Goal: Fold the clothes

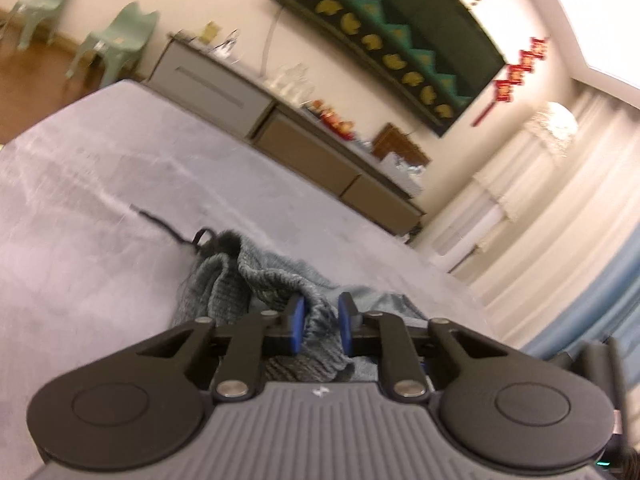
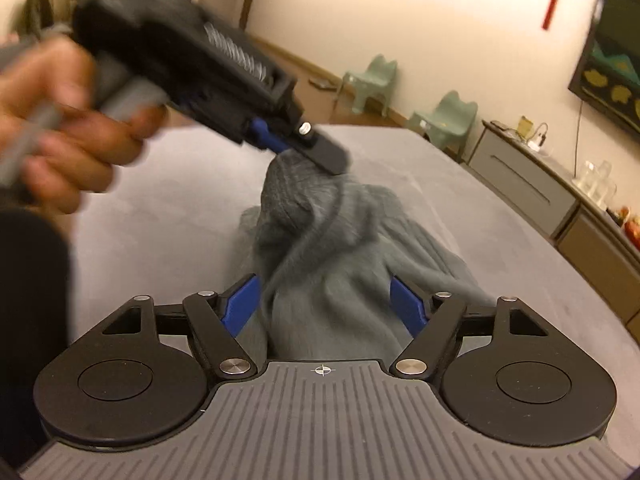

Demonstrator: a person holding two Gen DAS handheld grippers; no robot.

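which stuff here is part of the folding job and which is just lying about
Part of the job:
- grey-green ribbed knit garment
- grey bed surface under it
- left gripper, shut on the knit
- right gripper, open

Lying about:
- two pale green plastic chairs
- grey sideboard
- clear glass jars

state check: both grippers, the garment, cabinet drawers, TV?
left gripper: shut on a fold of the grey knit garment, lifting it
right gripper: open, garment between the pads, not pinched
grey knit garment: bunched, unfolded, partly raised off the grey bed cover
black drawstring: trailing loose on the cover
cabinet drawers: closed
TV: on, showing a picture
green chairs: upright, unoccupied
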